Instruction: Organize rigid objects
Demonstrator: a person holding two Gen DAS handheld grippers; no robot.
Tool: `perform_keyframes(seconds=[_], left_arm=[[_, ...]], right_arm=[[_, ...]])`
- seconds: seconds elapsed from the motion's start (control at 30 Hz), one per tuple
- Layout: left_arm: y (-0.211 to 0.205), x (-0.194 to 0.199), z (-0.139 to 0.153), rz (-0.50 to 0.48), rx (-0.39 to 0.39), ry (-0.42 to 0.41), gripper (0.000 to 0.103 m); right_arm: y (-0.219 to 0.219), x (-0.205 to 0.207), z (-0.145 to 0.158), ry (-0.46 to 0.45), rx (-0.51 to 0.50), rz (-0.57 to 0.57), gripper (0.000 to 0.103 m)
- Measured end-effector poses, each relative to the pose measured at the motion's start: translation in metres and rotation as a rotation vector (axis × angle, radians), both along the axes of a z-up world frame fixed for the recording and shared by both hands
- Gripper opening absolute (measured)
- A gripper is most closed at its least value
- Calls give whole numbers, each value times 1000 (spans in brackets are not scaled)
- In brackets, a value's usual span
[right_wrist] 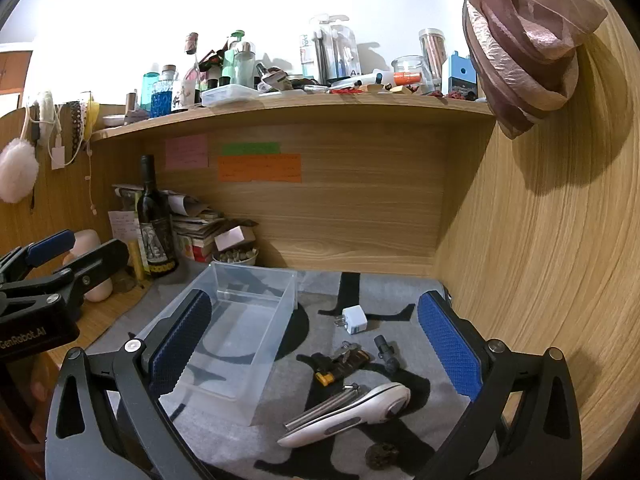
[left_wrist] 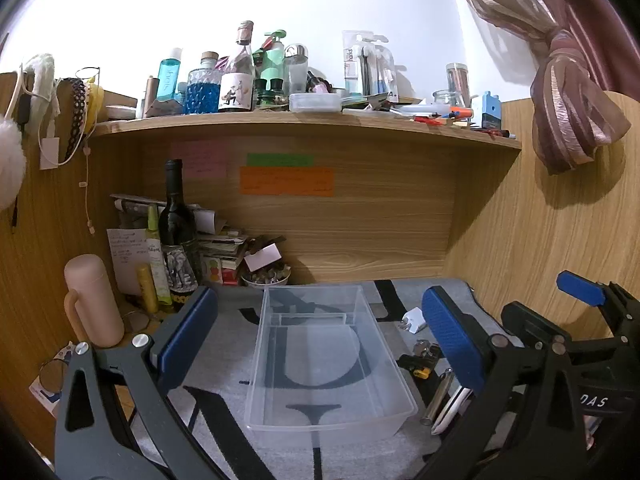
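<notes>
A clear plastic bin (left_wrist: 380,376) sits empty on the grey mat; it also shows in the right wrist view (right_wrist: 276,320). To its right lie a white charger plug (right_wrist: 355,319), a black tool with a yellow tip (right_wrist: 340,365), a small dark cylinder piece (right_wrist: 386,352), a white handled device (right_wrist: 352,414) with a metal rod (right_wrist: 320,406) beside it, and a dark round object (right_wrist: 382,455). My left gripper (left_wrist: 320,340) is open and empty, its fingers either side of the bin. My right gripper (right_wrist: 316,344) is open and empty above the loose objects.
A wine bottle (left_wrist: 176,224), a pink mug (left_wrist: 94,304), papers and a small bowl (left_wrist: 266,278) crowd the back left. A cluttered wooden shelf (left_wrist: 304,126) runs overhead. A wooden wall (right_wrist: 540,280) closes the right side, with a tied curtain (right_wrist: 524,52) above.
</notes>
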State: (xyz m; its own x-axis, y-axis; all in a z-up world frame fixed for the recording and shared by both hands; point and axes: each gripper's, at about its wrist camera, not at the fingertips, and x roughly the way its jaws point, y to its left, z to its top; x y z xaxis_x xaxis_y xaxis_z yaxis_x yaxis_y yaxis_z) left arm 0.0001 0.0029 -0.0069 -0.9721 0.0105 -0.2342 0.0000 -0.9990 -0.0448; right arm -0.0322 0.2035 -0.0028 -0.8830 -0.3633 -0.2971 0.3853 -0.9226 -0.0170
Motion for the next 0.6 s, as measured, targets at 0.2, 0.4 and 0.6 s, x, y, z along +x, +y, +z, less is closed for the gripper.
perform_keyframes(seconds=[0.2, 0.4, 0.6], left_arm=[[-3, 0, 1, 0, 5, -4, 103], [-5, 0, 1, 1, 8, -3, 103], [-5, 0, 1, 0, 10, -3, 103]], right_arm=[[0, 0, -1, 3, 2, 0, 103], [0, 1, -2, 8, 3, 3, 103], [-1, 1, -1, 6, 3, 3, 103]])
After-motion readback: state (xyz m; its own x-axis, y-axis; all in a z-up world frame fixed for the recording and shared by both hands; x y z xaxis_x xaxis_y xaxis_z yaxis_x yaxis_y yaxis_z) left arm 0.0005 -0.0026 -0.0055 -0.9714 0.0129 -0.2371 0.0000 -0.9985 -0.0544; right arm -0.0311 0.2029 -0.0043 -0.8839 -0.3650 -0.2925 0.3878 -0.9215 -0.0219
